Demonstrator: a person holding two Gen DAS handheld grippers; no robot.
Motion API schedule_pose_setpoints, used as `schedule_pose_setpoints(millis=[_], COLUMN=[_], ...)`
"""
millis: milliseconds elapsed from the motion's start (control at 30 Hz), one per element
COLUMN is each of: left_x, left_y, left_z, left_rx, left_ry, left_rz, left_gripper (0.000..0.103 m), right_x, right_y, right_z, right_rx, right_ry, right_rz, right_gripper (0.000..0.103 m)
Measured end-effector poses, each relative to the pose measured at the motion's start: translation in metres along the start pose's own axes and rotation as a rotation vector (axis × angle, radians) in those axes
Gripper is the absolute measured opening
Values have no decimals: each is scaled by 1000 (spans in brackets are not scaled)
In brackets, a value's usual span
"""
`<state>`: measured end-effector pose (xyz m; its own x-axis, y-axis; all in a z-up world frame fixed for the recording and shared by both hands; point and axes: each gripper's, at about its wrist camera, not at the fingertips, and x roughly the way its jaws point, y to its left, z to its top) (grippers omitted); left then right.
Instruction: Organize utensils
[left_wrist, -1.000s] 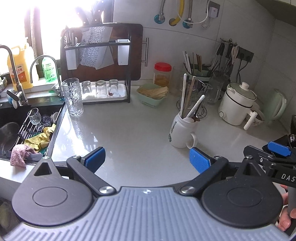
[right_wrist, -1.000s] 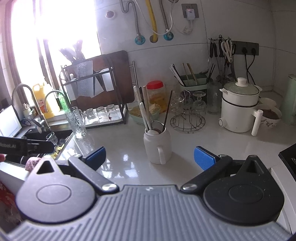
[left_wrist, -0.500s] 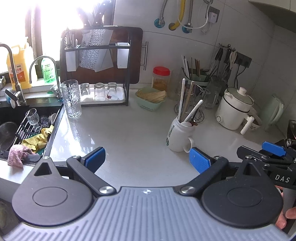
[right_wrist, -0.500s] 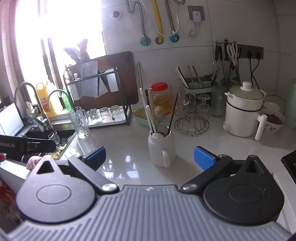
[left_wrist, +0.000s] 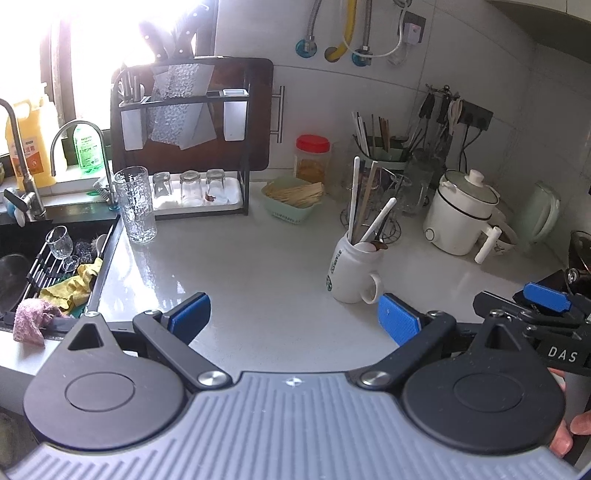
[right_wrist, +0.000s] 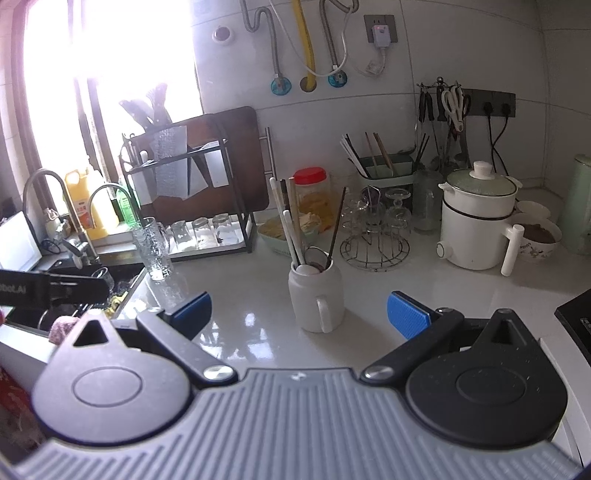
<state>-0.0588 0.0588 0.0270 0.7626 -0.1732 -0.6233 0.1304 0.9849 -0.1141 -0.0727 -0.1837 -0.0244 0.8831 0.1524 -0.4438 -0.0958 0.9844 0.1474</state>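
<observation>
A white mug (left_wrist: 351, 271) stands on the pale counter and holds several utensils (left_wrist: 364, 210): white chopsticks, wooden sticks and a spoon. In the right wrist view the same mug (right_wrist: 317, 295) sits straight ahead with its handle toward me. My left gripper (left_wrist: 295, 319) is open, nothing between its blue pads, with the mug just beyond its right finger. My right gripper (right_wrist: 301, 310) is open and empty, just short of the mug. A green utensil holder (right_wrist: 388, 171) with chopsticks stands at the back wall.
A sink (left_wrist: 40, 254) with glasses and cloths lies at the left, a tall glass (left_wrist: 135, 205) at its edge. A black rack (left_wrist: 184, 155) with glasses, a green basket (left_wrist: 293, 201), a red-lidded jar (left_wrist: 312, 158), a wire glass stand (right_wrist: 376, 236) and a white pot (right_wrist: 476, 225) line the back.
Both grippers have drawn back and risen slightly from the mug, which now looks smaller. Both stay open and empty.
</observation>
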Motion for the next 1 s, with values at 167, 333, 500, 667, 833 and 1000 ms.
schedule_pose_setpoints(millis=[167,333,500,667,833,1000], left_x=[2,3,4,5,8,11], left_y=[5,7,10,13,13,13], left_z=[2,3,6,9,11,14], left_rx=[-3,-3,-9,-14,-16,-17], left_ry=[7,11,11,16,30,33], left_rz=[1,5,15,21,23,19], left_gripper=[99,99,99,99,99,99], right_x=[1,1,6,9,10,11], right_y=[1,0,2,3,3,3], right_z=[1,1,2,3,3,4], right_rx=[4,4,6,9,15,16], right_ry=[-1,1,1,-2,4,8], right_rz=[-8,-7,-1,-1,-2,-8], right_gripper=[103,103,103,103,103,103])
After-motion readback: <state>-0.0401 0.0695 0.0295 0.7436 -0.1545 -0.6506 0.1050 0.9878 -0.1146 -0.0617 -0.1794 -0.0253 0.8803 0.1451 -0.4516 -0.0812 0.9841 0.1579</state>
